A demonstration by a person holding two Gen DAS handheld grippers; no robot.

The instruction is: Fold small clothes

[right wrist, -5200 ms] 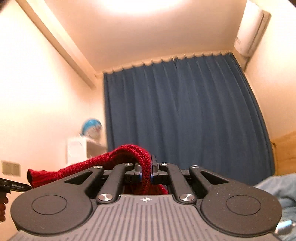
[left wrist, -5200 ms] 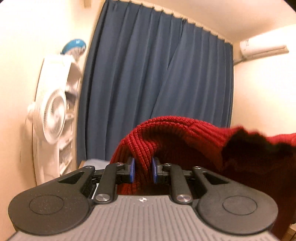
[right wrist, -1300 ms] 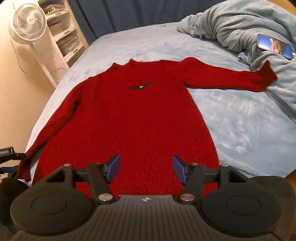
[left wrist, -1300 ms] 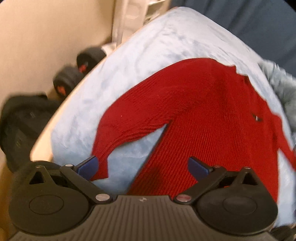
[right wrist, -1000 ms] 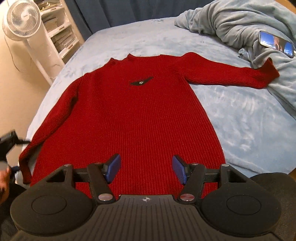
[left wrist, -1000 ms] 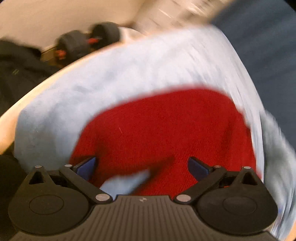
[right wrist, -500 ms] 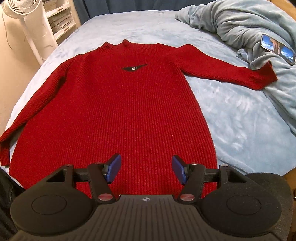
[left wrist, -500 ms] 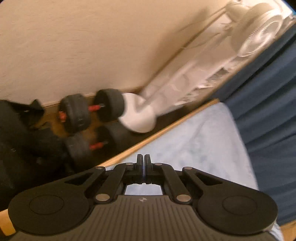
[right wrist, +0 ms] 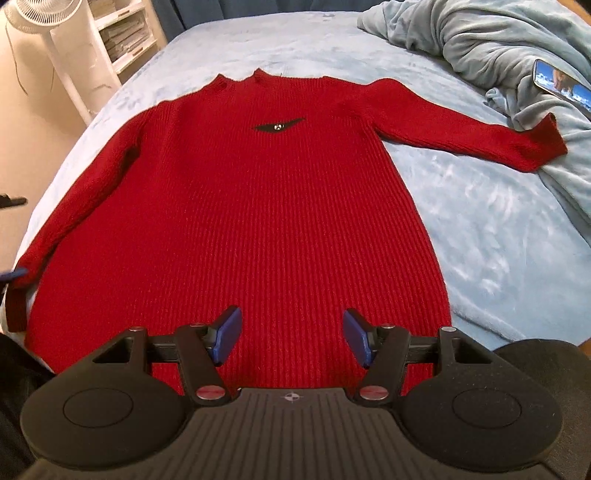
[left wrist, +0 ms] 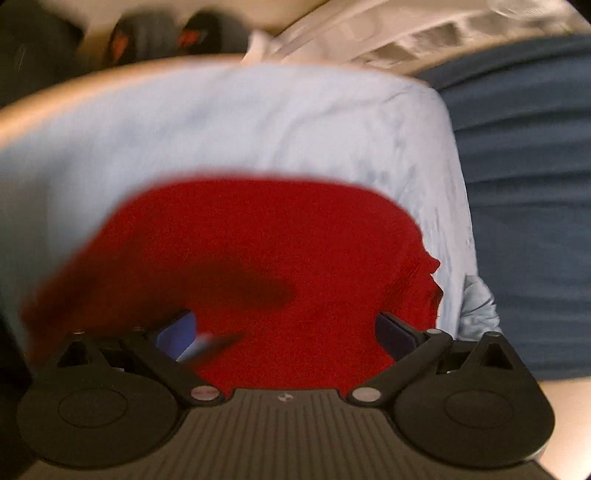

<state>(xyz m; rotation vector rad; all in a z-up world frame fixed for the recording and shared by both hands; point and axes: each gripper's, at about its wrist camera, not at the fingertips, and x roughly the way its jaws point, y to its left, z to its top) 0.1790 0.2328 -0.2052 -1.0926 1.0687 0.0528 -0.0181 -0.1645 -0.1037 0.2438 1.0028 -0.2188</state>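
Observation:
A red knit sweater lies flat and face up on the light blue bed sheet, both sleeves spread out. My right gripper hovers over the sweater's hem, open, with nothing between its blue pads. In the blurred left wrist view, the sweater fills the middle. My left gripper is above it with its jaws opening wide, the knit beneath them and not pinched. At the right wrist view's left edge, a blue fingertip shows beside the left sleeve's cuff.
A rumpled blue blanket with a phone on it lies at the bed's far right. A white fan and shelf stand left of the bed. Dumbbells lie on the floor, near a dark blue curtain.
The left wrist view swung from the floor and dumbbells back onto the sweater. The left jaws, shut half a second ago, now stand wide. The right gripper barely moved.

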